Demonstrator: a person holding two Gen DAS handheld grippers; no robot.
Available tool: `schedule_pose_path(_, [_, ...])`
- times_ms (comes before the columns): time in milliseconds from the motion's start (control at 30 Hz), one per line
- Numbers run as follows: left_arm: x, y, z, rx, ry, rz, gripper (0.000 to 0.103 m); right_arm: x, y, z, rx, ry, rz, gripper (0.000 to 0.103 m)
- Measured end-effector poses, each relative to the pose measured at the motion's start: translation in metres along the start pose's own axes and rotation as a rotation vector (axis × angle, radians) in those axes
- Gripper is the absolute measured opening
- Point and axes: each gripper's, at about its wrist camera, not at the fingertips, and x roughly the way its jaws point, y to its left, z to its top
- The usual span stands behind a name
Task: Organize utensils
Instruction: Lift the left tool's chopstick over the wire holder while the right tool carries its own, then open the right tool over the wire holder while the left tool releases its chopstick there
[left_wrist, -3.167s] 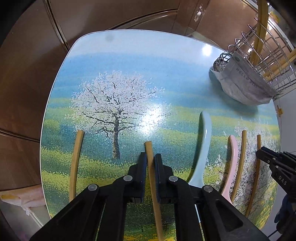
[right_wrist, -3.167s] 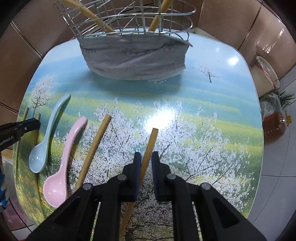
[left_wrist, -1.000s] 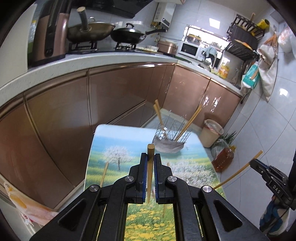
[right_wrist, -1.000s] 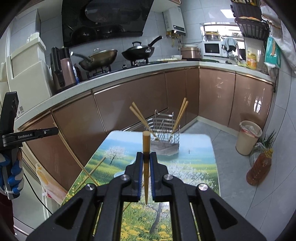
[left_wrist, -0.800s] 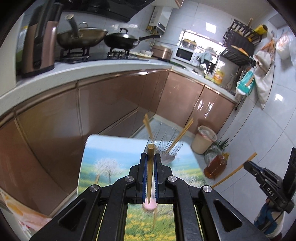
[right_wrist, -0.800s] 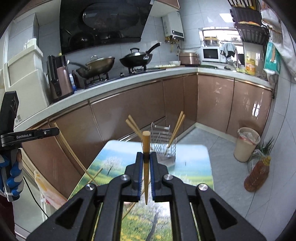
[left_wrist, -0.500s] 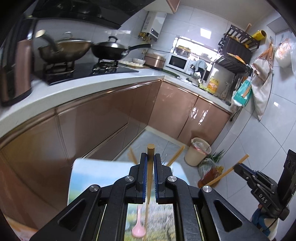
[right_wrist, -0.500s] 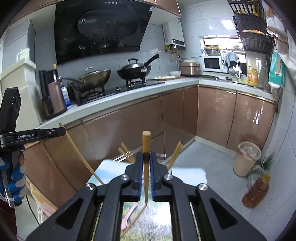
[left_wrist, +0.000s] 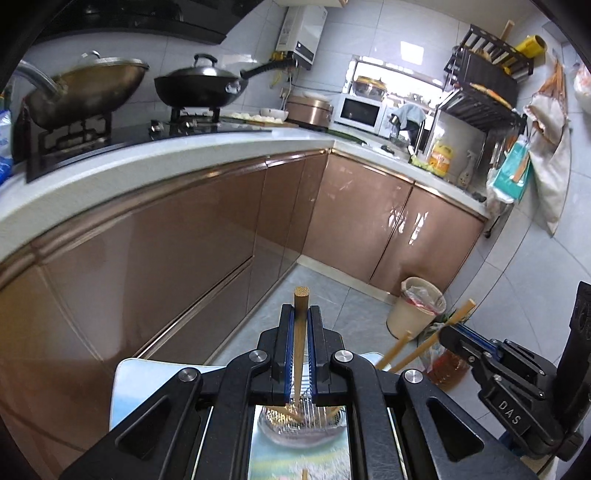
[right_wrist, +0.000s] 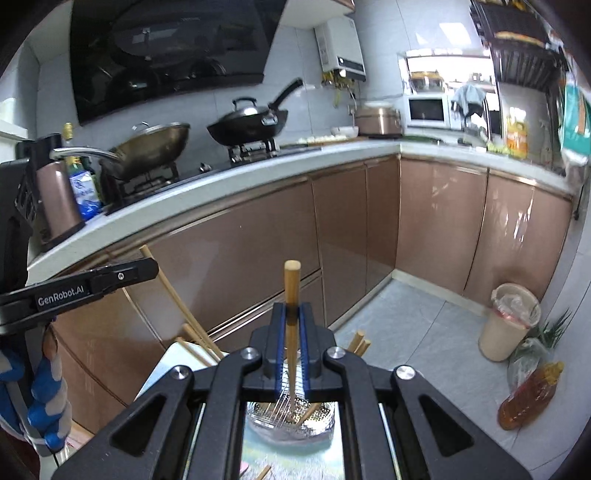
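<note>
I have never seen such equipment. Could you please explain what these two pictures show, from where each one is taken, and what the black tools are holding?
A person holds two black hand-held grippers; there is no robot arm. Each picture comes from a camera on one gripper, looking along its fingers. The left gripper is shut on a wooden chopstick; the right gripper is shut on a second wooden chopstick. Below them stands a round wire utensil basket with more chopsticks in it, on a table printed with a landscape. Behind are brown kitchen cabinets.
</note>
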Motion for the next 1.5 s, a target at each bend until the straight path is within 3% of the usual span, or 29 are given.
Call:
schedule_pose_path(167, [0.048, 0.003, -0.016, 0.001, 0.053, 0.018, 0.006, 0.04, -0.011, -0.021, 0.024, 0.032, 0.013, 0.007])
schedule_pose_path(367, [0.077, 0.011, -0.036, -0.013, 0.11, 0.031, 0.006, 0.069, -0.026, -0.046, 0.055, 0.086, 0.011, 0.007])
schedule_pose_path(733, [0.071, 0.01, -0.036, 0.023, 0.093, 0.099, 0.008, 0.062, -0.039, -0.05, 0.098, 0.085, 0.001, 0.008])
schedule_pose_path(833, [0.062, 0.008, -0.037, 0.042, 0.074, 0.113, 0.024, 0.051, -0.04, -0.05, 0.096, 0.083, -0.004, 0.01])
schedule_pose_path(867, [0.056, 0.008, -0.036, 0.043, 0.065, 0.117, 0.037, 0.045, -0.04, -0.05, 0.096, 0.078, -0.006, 0.011])
schedule_pose_path(933, [0.046, 0.009, -0.036, 0.04, 0.044, 0.121, 0.047, 0.032, -0.04, -0.049, 0.1, 0.063, -0.014, 0.024])
schedule_pose_path(1033, [0.029, 0.005, -0.035, 0.057, 0.022, 0.134, 0.051, 0.014, -0.04, -0.048, 0.107, 0.042, -0.023, 0.036])
schedule_pose_path(1267, [-0.025, -0.012, -0.06, 0.112, -0.066, 0.191, 0.081, -0.034, -0.032, -0.063, 0.096, 0.019, -0.066, 0.055])
schedule_pose_path(1500, [-0.075, -0.021, -0.102, 0.14, -0.151, 0.231, 0.088, -0.074, -0.022, -0.09, 0.087, 0.024, -0.097, 0.063])
